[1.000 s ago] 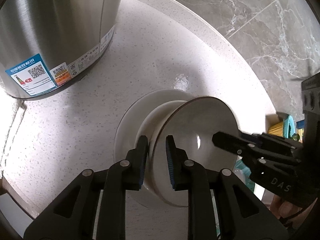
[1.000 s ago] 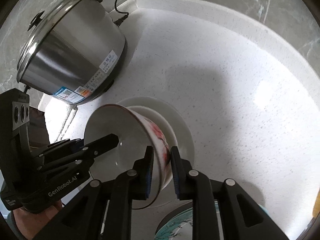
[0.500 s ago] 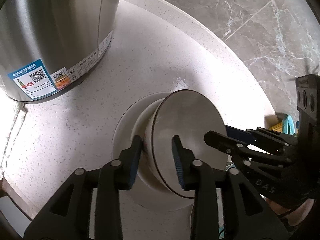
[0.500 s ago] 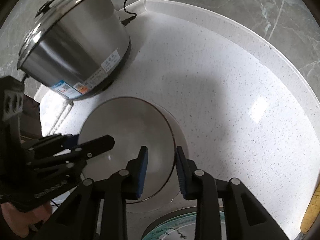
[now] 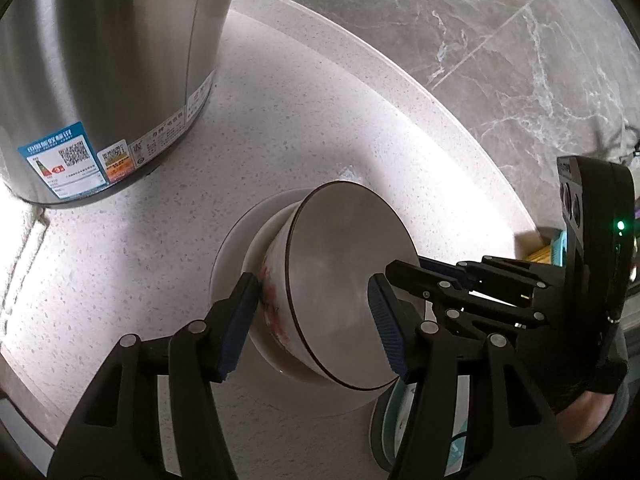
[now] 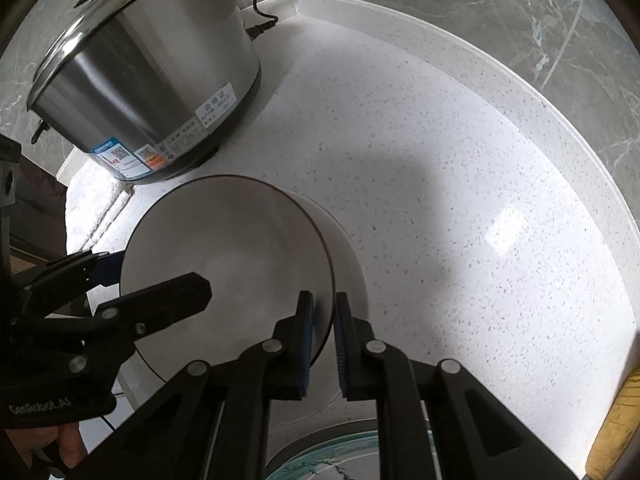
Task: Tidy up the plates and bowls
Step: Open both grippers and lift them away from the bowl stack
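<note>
The bowl [image 6: 224, 268], white inside with a dark rim and red markings on its outer wall, is sitting on a white plate [image 5: 232, 252] on the speckled bench [image 6: 460, 208], just in front of the steel cooker [image 6: 144, 76]. The right gripper [image 6: 323, 320] is pinching the bowl's rim with narrow jaws, one finger inside and one outside. The left gripper [image 5: 316, 320] is straddling the opposite rim with jaws spread wide, and a green-patterned plate [image 6: 340, 460] is lying near the bench edge.

Far left, a big steel cooker [image 6: 152, 68] stands on the speckled white counter [image 6: 460, 184], lid on, labels near its base. Its black cord [image 6: 268, 4] trails behind toward the grey marble wall [image 5: 480, 40].
</note>
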{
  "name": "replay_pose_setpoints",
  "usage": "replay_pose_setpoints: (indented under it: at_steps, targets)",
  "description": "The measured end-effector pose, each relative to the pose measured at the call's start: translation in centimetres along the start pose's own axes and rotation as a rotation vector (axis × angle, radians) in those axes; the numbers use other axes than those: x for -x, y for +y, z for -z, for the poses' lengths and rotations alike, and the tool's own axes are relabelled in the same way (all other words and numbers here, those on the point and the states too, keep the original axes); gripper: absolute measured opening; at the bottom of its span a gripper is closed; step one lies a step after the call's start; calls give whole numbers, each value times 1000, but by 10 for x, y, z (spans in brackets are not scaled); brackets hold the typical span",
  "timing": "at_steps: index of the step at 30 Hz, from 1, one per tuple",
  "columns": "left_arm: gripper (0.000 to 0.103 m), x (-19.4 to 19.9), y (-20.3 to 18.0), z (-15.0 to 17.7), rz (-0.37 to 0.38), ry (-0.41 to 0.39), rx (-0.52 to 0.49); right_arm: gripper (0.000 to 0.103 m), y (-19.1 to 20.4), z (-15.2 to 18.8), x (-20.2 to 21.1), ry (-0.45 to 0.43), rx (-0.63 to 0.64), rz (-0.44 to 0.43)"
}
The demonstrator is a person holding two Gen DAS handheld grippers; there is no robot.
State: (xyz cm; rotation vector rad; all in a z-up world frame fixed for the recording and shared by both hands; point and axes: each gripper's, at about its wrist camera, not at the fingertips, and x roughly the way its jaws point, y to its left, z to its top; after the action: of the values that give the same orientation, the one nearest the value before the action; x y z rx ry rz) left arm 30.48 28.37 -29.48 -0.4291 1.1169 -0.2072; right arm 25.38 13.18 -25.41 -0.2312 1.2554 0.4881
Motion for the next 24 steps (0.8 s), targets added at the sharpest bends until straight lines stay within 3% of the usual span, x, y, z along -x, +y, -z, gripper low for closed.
replay_pose_setpoints:
  at_steps: [3,4,6,9,16,24]
  targets:
    - [56,-1,0,2,-26,-5,-30,12,-5,1,2,-2,-36,-47]
    - [62,-1,0,2,-29,-5,-33,15,-9,1,4,-6,-68,-101]
    - [65,-2,4,1,-37,-2,-19,16,-15,-1,5,-9,-112,-187]
    - [66,1,5,-1,-26,1,-12,16,-13,-1,10,-33,-79,-121]
    - [72,-3,-6,-2,-71,24,-67,16,-6,-3,6,-21,-52,-79]
    - [72,-5,-10,-3,-85,39,-115,37,-17,-1,3,-7,-135,-70]
